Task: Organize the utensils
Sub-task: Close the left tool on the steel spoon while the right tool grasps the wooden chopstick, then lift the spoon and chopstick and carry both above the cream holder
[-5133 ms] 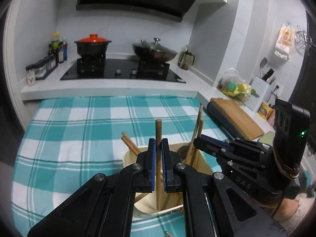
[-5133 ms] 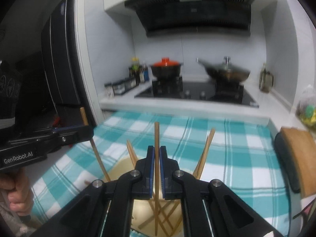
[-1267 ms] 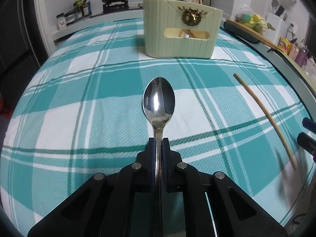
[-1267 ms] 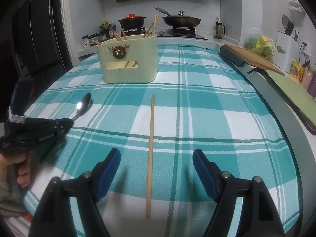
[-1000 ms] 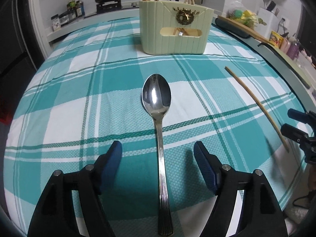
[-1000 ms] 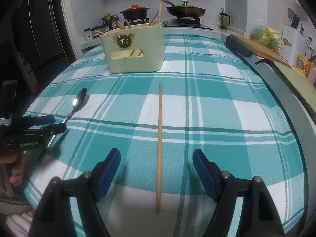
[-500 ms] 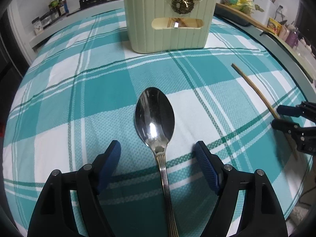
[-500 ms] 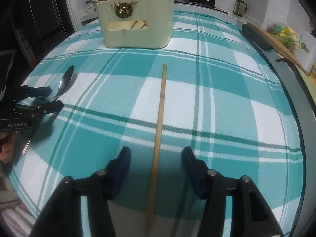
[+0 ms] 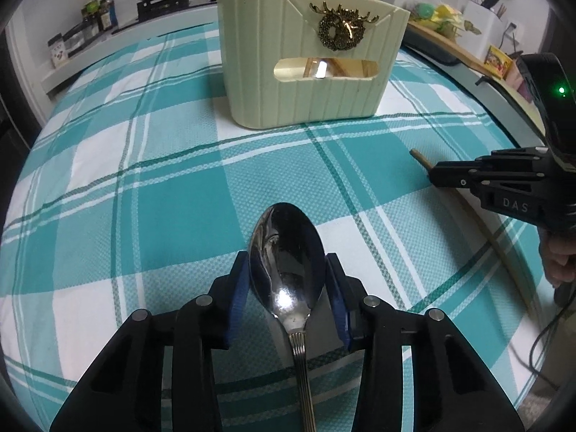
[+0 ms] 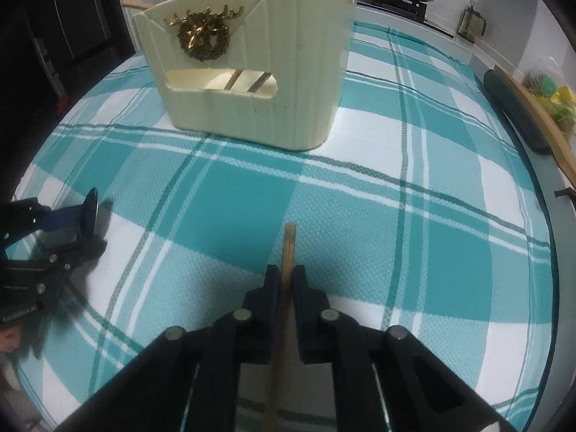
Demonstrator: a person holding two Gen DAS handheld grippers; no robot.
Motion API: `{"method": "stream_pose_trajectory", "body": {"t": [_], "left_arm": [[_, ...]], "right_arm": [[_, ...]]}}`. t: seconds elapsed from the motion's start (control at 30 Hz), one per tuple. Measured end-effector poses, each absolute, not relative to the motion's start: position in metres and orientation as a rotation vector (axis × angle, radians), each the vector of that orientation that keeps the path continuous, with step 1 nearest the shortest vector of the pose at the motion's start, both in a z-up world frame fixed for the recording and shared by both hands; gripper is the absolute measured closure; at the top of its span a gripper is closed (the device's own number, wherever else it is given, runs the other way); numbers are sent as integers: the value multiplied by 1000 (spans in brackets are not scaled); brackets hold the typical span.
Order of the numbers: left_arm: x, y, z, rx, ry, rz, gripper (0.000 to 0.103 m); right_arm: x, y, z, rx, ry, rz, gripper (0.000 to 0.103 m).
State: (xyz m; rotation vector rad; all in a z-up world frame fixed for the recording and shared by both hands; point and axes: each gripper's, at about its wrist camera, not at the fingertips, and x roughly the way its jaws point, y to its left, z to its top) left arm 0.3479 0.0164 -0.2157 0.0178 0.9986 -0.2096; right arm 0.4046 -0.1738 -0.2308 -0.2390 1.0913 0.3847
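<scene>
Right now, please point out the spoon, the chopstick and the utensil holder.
spoon (image 9: 286, 252): left wrist view, on its bowl.
chopstick (image 10: 289, 241): right wrist view, near its far tip.
utensil holder (image 9: 262, 82): left wrist view, front wall.

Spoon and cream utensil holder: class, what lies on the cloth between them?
Nothing: in the left wrist view, only bare checked cloth lies between the spoon and the holder.

Left gripper (image 9: 288, 280) half-closed, right gripper (image 10: 286, 280) pinched nearly closed, both low.
</scene>
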Motion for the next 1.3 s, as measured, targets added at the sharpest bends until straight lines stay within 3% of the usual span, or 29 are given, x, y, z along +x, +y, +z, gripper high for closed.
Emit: {"method": "stream_pose_trajectory", "body": {"t": [0.33, 0.67, 1.03, 1.3], "left_arm": [[308, 29, -142, -25, 790, -215, 61], [264, 38, -89, -71, 631, -232, 61], [246, 38, -57, -107, 573, -273, 62], [246, 39, -49, -132, 583, -291, 62]], "right_arm": [[370, -202, -163, 35, 890, 449, 96], [303, -205, -83, 46, 636, 467, 96], [260, -215, -46, 77, 406, 440, 96], [259, -213, -46, 60, 385, 429, 96]]}}
